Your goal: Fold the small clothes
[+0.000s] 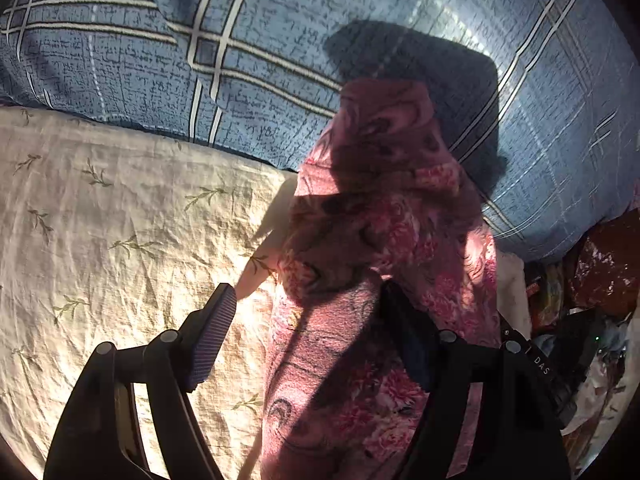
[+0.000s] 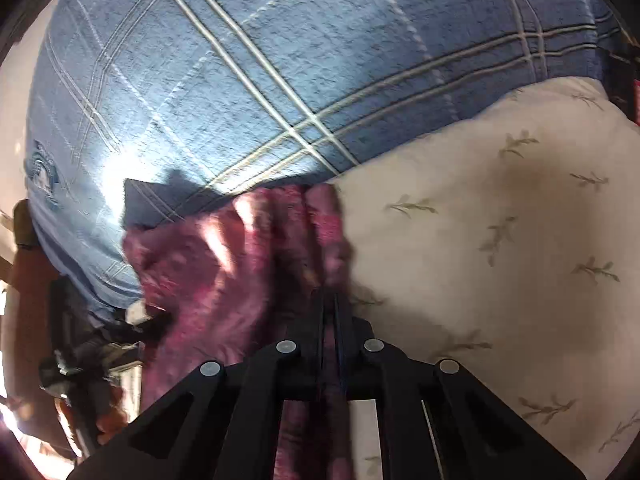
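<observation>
A small pink floral garment (image 1: 380,240) hangs lifted above a cream leaf-print bedsheet (image 1: 100,220). My left gripper (image 1: 308,296) is open; its left finger (image 1: 212,336) is bare and the cloth drapes over the right finger (image 1: 408,336). In the right wrist view my right gripper (image 2: 330,296) is shut on a bunched edge of the same pink garment (image 2: 224,264), which hangs to the left of the jaws over the sheet (image 2: 500,240).
A large blue plaid pillow (image 1: 240,60) lies along the far side of the bed, also in the right wrist view (image 2: 260,80). Clutter of bags and dark objects (image 1: 592,300) sits off the bed's right edge; similar clutter (image 2: 72,360) shows at left.
</observation>
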The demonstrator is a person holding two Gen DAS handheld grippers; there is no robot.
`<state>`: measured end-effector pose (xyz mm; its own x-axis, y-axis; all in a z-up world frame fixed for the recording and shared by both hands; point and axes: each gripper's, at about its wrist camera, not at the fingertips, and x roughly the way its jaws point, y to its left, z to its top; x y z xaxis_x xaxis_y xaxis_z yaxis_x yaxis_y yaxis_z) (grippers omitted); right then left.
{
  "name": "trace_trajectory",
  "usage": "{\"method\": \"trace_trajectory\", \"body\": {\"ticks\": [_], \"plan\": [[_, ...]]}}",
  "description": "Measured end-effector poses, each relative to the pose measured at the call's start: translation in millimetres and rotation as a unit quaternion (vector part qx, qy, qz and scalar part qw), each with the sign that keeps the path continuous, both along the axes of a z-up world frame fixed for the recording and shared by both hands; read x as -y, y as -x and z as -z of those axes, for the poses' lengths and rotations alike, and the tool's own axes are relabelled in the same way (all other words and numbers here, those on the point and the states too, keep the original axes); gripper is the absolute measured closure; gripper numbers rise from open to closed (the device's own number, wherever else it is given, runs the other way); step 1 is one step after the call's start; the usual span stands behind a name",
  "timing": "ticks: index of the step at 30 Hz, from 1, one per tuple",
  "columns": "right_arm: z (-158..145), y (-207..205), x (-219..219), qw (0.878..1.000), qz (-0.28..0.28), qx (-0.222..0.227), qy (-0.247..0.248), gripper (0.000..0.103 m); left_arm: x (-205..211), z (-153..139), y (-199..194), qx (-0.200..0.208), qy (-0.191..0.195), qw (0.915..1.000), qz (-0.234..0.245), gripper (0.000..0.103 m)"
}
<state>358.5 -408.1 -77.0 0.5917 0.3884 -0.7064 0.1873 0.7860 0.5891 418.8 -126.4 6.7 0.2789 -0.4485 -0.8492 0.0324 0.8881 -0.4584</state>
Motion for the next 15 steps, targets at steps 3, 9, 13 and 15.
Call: {"method": "trace_trajectory", "body": {"ticks": [3,9,13,15], "plan": [[-26,4,-1,0.997,-0.011,0.076,-0.033,0.093,-4,-18,2,0.030,0.031,0.9991,-0.002,0.028],[-25,-27,-41,0.995,-0.084,0.061,-0.006,0.083,18,-10,-26,0.034,-0.026,0.9991,-0.006,0.028],[8,-35,-40,0.996,-0.083,-0.015,0.016,0.088,16,19,-35,0.006,-0.043,0.9990,-0.004,0.026],[-6,-18,-28,0.997,-0.073,0.012,-0.002,0.080,6,13,-28,0.003,-0.020,0.9998,-0.002,0.027]]}}
